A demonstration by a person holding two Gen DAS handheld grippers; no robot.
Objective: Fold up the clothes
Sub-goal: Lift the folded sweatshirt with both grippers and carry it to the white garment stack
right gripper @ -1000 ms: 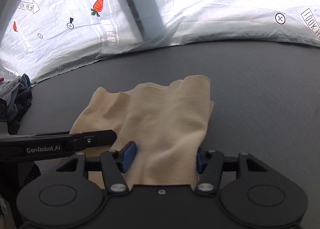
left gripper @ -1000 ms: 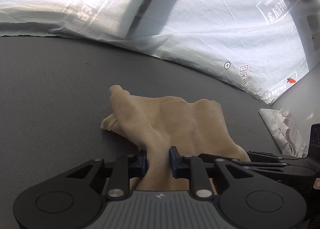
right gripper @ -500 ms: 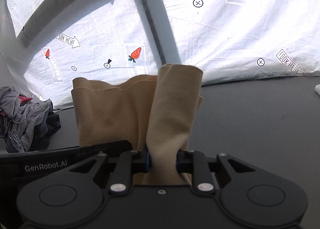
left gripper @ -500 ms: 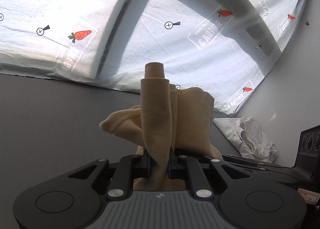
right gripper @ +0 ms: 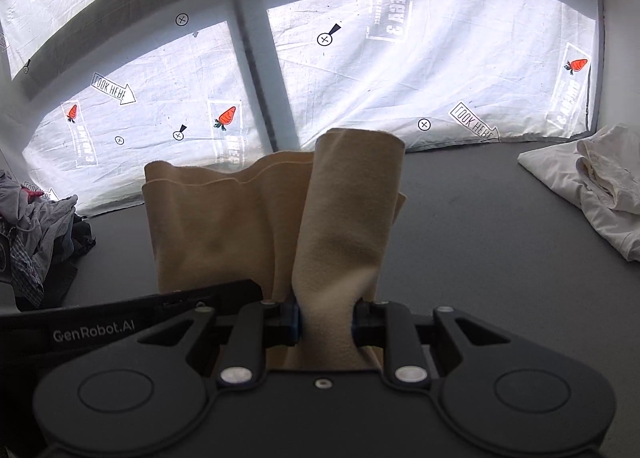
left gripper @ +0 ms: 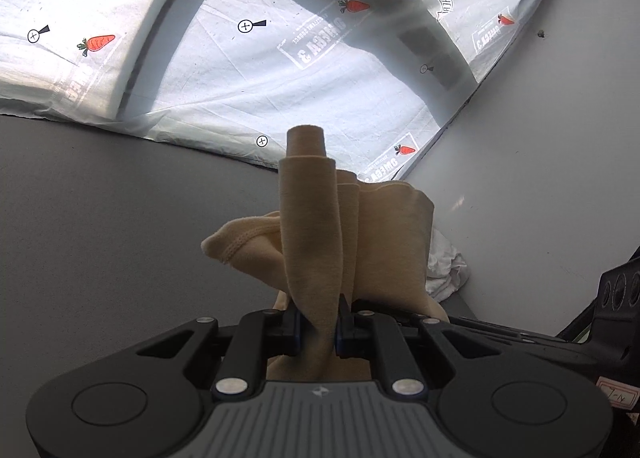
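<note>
Both grippers point forward, tilted up towards the printed sheet (right gripper: 440,69) behind the table (right gripper: 460,217). The left gripper (left gripper: 318,328) is clamped on a bunched fold of the tan cloth (left gripper: 316,242), which stands up from between its fingers; a hemmed edge sticks out to the left. The right gripper (right gripper: 326,322) likewise pinches a gathered fold of the cloth (right gripper: 344,225). The rest of the cloth spreads as a doubled panel towards the left gripper, whose body shows at lower left in the right wrist view. The cloth is held above the table. A white garment (right gripper: 592,185) lies on the right, a dark clothes pile (right gripper: 36,234) on the left.
</note>
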